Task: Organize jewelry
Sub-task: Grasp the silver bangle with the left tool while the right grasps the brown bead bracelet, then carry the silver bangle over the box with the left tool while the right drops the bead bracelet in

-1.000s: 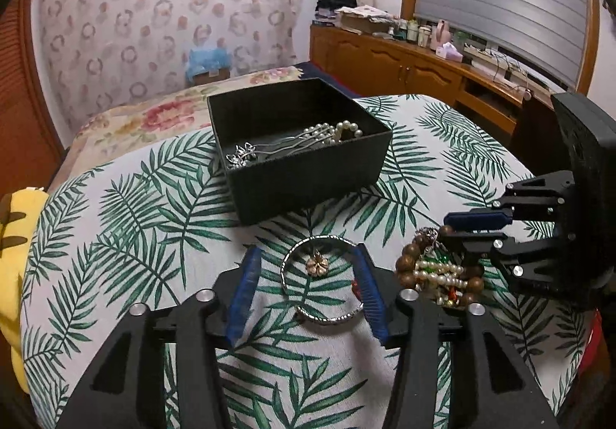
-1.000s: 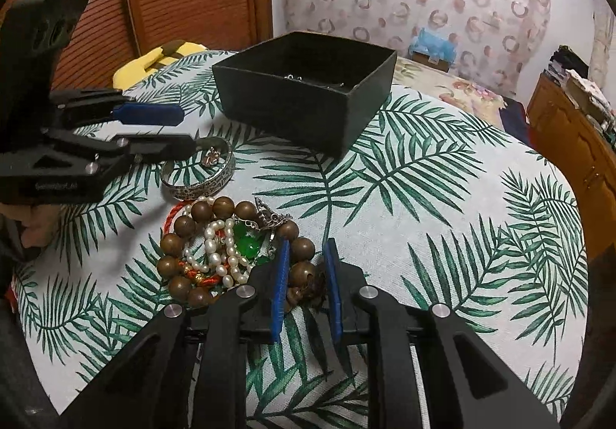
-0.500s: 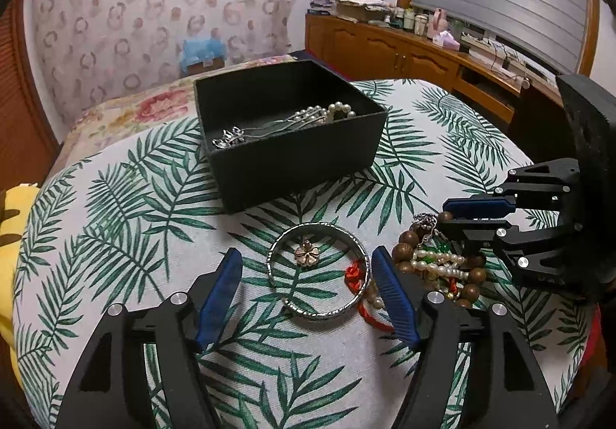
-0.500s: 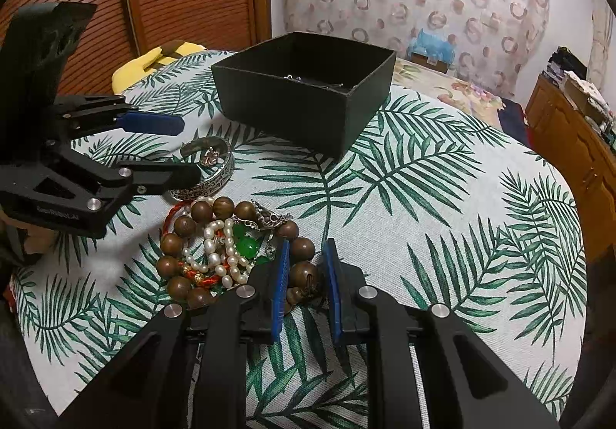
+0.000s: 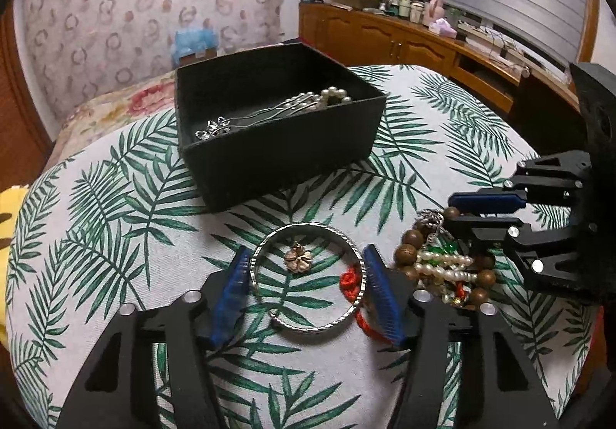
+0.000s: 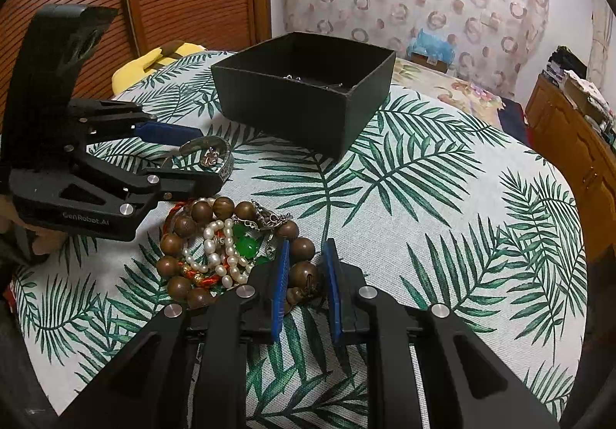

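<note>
A silver bangle [image 5: 319,329] lies on the leaf-print tablecloth with a small flower charm [image 5: 298,261] inside its ring. My left gripper [image 5: 306,252] straddles it; its jaws are closing, and the pads [image 5: 235,282] stand close at either side without clearly pressing. To the right is a tangle of wooden beads, pearls and green stones [image 5: 442,271]. My right gripper [image 6: 307,246] is shut on a wooden bead bracelet [image 6: 302,273] at the near edge of that tangle [image 6: 215,248]. The black box [image 5: 288,152] behind holds pearl hairpins [image 5: 308,102].
A red cord [image 5: 348,281] runs under the bangle's right side by my right pad. The round table's edge curves close at the front. A yellow cushion [image 6: 154,59] sits at the far left, a wooden cabinet [image 5: 385,36] behind.
My left gripper's jaws spread wider around the bangle, then narrowed again to its sides. The right gripper kept still on the bead bracelet.
</note>
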Action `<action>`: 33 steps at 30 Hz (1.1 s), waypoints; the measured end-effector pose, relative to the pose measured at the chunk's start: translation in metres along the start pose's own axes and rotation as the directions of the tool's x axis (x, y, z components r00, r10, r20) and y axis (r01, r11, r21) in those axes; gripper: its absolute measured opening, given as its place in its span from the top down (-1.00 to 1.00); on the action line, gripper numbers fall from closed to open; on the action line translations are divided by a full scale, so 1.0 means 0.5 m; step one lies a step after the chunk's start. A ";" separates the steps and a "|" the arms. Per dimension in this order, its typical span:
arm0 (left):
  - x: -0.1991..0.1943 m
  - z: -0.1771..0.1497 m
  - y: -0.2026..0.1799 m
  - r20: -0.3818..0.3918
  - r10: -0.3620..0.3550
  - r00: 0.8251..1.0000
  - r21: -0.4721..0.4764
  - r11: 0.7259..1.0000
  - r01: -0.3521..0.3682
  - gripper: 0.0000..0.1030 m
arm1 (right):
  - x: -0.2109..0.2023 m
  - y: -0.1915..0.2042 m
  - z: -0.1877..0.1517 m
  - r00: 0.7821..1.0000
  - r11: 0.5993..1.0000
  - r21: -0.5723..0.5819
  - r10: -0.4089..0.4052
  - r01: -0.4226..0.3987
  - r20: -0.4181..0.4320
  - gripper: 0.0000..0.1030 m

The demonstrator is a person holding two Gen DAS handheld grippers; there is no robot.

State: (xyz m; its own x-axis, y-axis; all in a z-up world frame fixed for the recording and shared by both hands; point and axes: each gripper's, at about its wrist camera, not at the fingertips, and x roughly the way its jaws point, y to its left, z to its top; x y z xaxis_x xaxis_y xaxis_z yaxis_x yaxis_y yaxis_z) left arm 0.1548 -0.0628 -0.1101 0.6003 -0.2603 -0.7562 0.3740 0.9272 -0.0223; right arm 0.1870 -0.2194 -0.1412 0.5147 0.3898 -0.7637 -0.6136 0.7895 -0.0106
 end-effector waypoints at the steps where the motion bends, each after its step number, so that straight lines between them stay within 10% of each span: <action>1: -0.002 -0.002 -0.002 0.002 0.003 1.000 0.005 1.000 -0.003 -0.09 | 0.000 0.000 0.000 1.000 1.000 0.001 0.001 -0.001 0.000 0.62; 33: -0.117 -0.028 0.016 0.159 0.021 0.987 -0.088 0.996 -0.007 -0.09 | -0.106 0.029 0.084 0.986 0.997 -0.044 0.067 -0.061 0.150 0.66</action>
State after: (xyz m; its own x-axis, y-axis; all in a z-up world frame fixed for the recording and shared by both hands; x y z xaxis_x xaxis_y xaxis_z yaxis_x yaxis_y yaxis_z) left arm 0.1130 -0.0363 -0.0751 0.7126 -0.2803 -0.6431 0.3062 0.9491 -0.0744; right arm 0.1760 -0.2087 -0.0736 0.5565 0.5086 -0.6570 -0.6697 0.7426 0.0076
